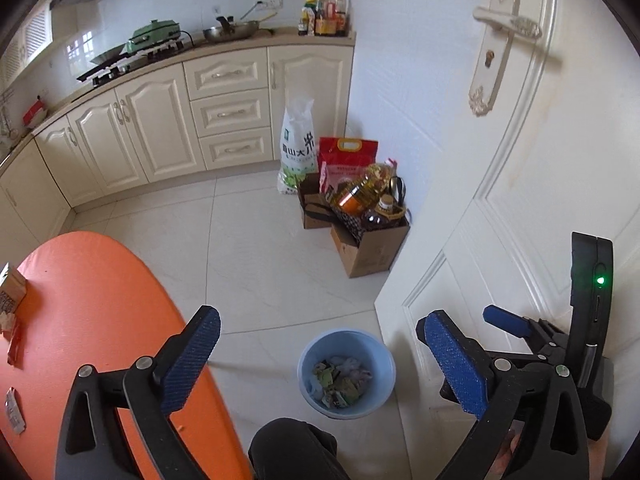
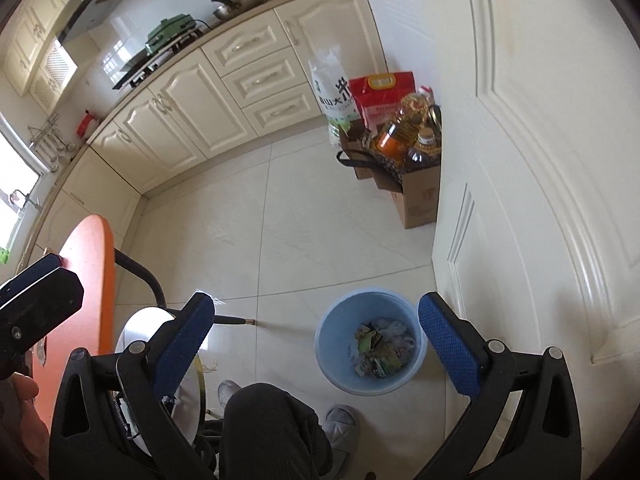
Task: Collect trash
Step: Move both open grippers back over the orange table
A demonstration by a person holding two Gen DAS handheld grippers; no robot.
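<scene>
Kitchen corner, seen from above the floor

Cream cabinets are run along the far wall under a counter, on which a green cooker, a wok and a cluster of bottles are set. A white sack and a red bag are leaned at the cabinets' end, with oil bottles stood in cardboard boxes beside a white door, on which a lever handle is fitted.

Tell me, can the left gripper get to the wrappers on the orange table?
Probably yes. The left gripper is open and empty, the wrappers lie uncovered on the orange table, and nothing stands between them.
</scene>
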